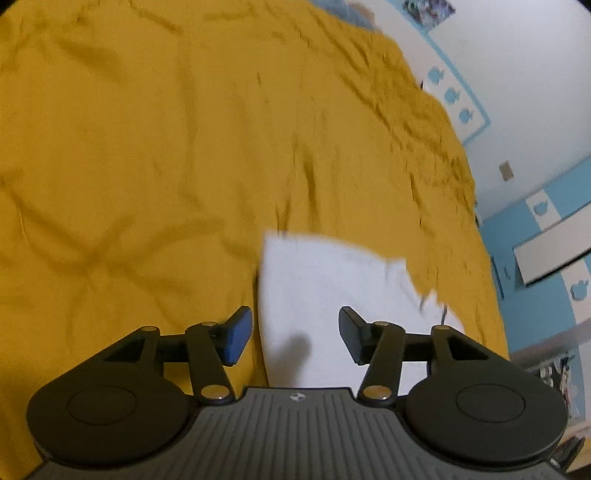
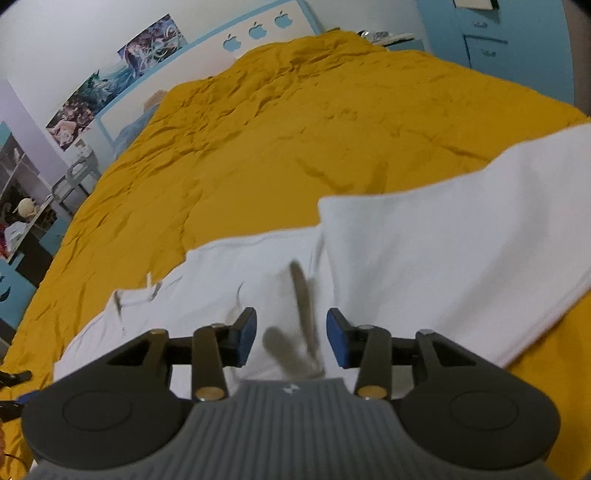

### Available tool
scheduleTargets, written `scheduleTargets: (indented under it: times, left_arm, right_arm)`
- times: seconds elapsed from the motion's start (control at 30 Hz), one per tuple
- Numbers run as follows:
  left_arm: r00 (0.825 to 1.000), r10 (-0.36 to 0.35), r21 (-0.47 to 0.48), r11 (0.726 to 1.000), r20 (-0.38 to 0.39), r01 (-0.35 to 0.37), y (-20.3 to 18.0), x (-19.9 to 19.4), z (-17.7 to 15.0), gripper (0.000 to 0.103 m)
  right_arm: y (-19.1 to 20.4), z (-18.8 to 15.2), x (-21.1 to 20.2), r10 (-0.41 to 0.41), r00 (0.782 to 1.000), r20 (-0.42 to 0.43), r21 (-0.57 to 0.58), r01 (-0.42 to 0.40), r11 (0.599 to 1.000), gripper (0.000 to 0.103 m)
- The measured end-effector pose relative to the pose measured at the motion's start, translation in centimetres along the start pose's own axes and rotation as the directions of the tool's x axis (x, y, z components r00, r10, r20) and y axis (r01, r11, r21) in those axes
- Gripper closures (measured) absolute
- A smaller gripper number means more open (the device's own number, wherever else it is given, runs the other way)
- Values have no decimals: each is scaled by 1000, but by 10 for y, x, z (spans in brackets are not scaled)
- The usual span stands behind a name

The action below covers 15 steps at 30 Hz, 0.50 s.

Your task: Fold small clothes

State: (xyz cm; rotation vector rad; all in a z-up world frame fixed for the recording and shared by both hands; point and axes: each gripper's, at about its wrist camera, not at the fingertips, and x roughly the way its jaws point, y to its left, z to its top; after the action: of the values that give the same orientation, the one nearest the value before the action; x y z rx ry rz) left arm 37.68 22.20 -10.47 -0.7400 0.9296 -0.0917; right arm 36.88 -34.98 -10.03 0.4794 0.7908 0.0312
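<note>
A white garment point(image 2: 424, 251) lies on the mustard-yellow bedcover point(image 2: 295, 129), one part folded over another, with a drawstring end point(image 2: 153, 286) at its left. My right gripper point(image 2: 291, 338) hovers over its lower layer, open, nothing between the blue pads point(image 2: 247, 334). In the left wrist view the same white garment point(image 1: 325, 291) lies just ahead. My left gripper point(image 1: 295, 334) stands open above its left edge, and the fingers point(image 1: 236, 334) hold nothing. Both views are blurred.
The yellow bedcover point(image 1: 147, 147) spreads wide and wrinkled to the far side. A white and blue headboard point(image 2: 255, 31) with apple cut-outs stands at the back. Blue cabinets point(image 2: 491, 44) and a shelf point(image 2: 22, 221) flank the bed.
</note>
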Motion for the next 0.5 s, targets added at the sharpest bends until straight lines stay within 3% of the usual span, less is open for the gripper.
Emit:
scheduleTargets:
  times: [0.07, 0.13, 0.17, 0.2, 0.23, 0.27, 0.4, 0.5]
  left_arm:
    - [999, 23, 1, 1000, -26, -23, -1, 9, -10, 43]
    - [999, 33, 17, 999, -25, -32, -4, 13, -17, 62]
    - [999, 44, 34, 998, -20, -44, -6, 14, -18, 81]
    - [998, 62, 42, 997, -8, -62, -9, 14, -16, 95]
    - [998, 60, 36, 998, 4, -60, -8, 11, -15, 100]
    - [999, 39, 21, 999, 10, -39, -6, 6, -13, 99]
    - [999, 19, 75, 997, 45, -22, -10, -17, -12, 99]
    - [998, 55, 125, 990, 34, -58, -13, -17, -11, 99]
  right_arm:
    - [-1, -7, -1, 13, 1000, -14, 5, -13, 1000, 62]
    - [-1, -13, 1, 17, 999, -28, 17, -17, 1000, 62]
    - [0, -15, 2, 21, 999, -31, 21, -20, 1000, 63]
    - [2, -17, 2, 16, 1000, -27, 17, -16, 1000, 80]
    - [3, -18, 0, 10, 1000, -15, 12, -10, 1000, 95]
    - [4, -17, -2, 8, 1000, -6, 12, -8, 1000, 103]
    - [10, -10, -31, 56, 996, 71, 27, -58, 998, 103]
    - [12, -11, -45, 50, 996, 72, 18, -52, 998, 103]
